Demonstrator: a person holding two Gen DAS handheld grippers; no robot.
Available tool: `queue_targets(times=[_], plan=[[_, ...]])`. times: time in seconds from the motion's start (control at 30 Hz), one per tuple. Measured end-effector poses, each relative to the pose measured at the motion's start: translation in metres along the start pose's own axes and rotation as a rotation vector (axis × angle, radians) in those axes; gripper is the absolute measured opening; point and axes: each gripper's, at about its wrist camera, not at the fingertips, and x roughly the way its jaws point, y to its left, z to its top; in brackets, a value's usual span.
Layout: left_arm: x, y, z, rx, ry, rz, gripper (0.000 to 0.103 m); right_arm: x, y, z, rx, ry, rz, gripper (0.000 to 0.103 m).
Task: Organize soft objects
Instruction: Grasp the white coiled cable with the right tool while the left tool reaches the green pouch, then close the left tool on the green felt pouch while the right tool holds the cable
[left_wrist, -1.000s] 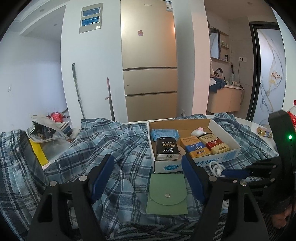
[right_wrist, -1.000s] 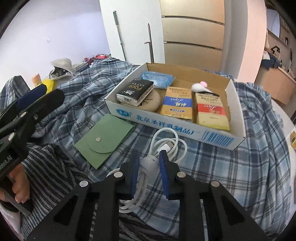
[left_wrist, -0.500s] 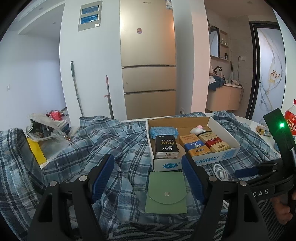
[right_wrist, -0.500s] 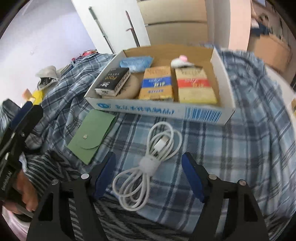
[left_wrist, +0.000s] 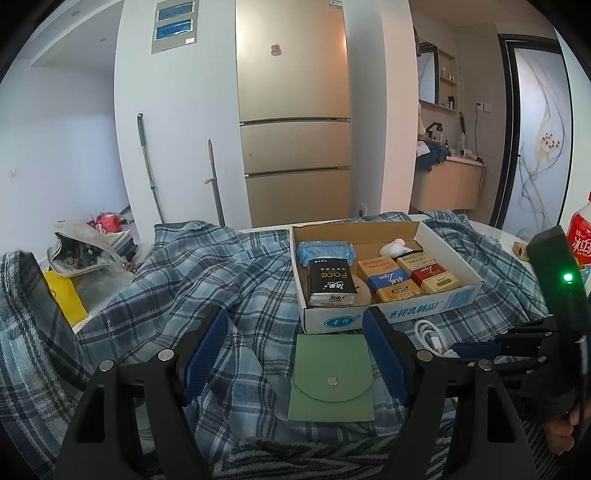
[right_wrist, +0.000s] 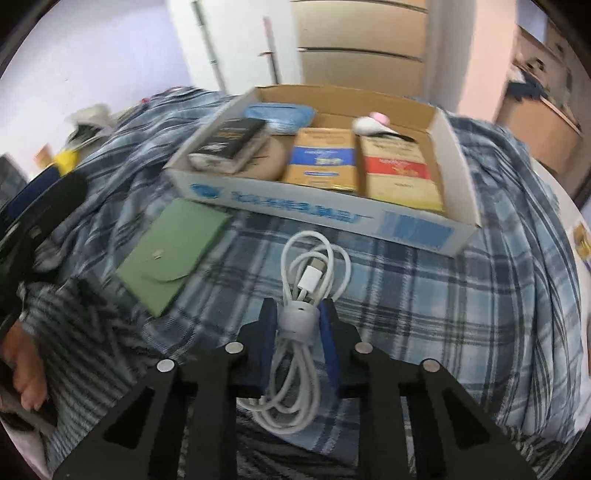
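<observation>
Now the right gripper (right_wrist: 297, 324) has just been closing and pinches the white cable (right_wrist: 309, 291) at its grey band, on the plaid cloth (right_wrist: 424, 295) just in front of the cardboard box (right_wrist: 325, 216). The left gripper (left_wrist: 295, 347) stands spread above the green pouch (left_wrist: 332, 376).

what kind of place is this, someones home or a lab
Most likely a home, an open kitchen and living area: a tall fridge stands behind, a mop leans on the wall, and a plaid cloth covers the table under a cardboard box of small goods.
</observation>
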Motion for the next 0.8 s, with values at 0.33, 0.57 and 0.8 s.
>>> queue_targets(times=[0.33,0.57,0.8], plan=[[0.002,0.003,0.001,-0.005,0.005,-0.006,0.078,0.004,0.018,0.001,-0.091,0.013,-0.034,0.022],[0.007,-0.004,0.001,0.035,0.061,-0.065,0.080,-0.017,0.008,0.003,-0.053,-0.120,-0.007,0.021],[0.015,-0.008,0.019,-0.004,0.139,-0.086,0.086,-0.032,-0.007,0.012,-0.005,-0.243,0.005,0.021]])
